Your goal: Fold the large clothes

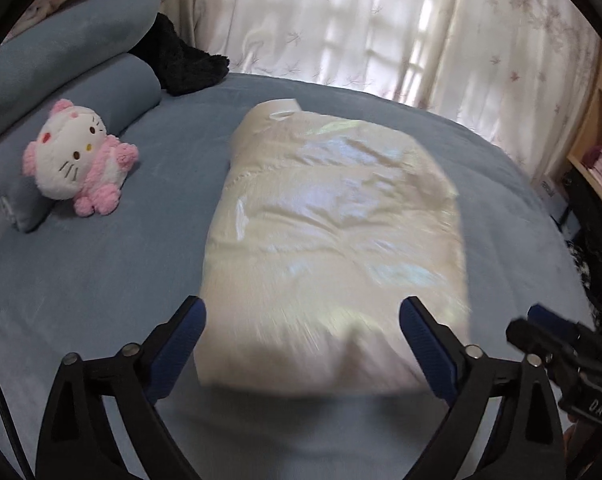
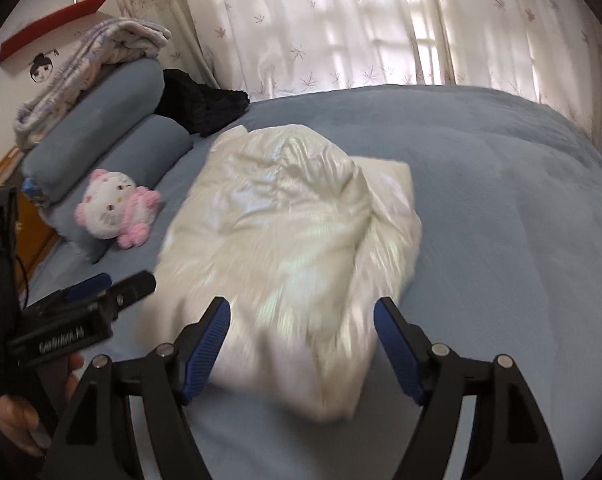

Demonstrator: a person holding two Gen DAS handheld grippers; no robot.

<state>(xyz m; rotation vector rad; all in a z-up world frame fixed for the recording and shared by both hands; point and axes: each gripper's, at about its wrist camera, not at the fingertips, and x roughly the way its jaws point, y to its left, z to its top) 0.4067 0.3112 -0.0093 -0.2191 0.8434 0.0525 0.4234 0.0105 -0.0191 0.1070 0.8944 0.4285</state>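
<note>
A cream, shiny puffer jacket [image 1: 333, 232] lies folded into a thick rectangle on the blue bed [image 1: 101, 272]. It also shows in the right wrist view [image 2: 285, 264]. My left gripper [image 1: 301, 320] is open and empty, hovering just above the jacket's near edge. My right gripper [image 2: 301, 316] is open and empty, above the jacket's near right corner. The right gripper shows at the right edge of the left wrist view [image 1: 557, 340]. The left gripper shows at the left of the right wrist view [image 2: 101, 292]. Both views are blurred by motion.
A pink and white plush cat [image 1: 77, 156] leans on blue bolster pillows [image 1: 61, 80] at the left. A black fuzzy garment [image 1: 181, 60] lies by the pillows. Curtains [image 1: 381, 28] hang behind the bed. A wooden shelf [image 1: 597, 148] stands at the right.
</note>
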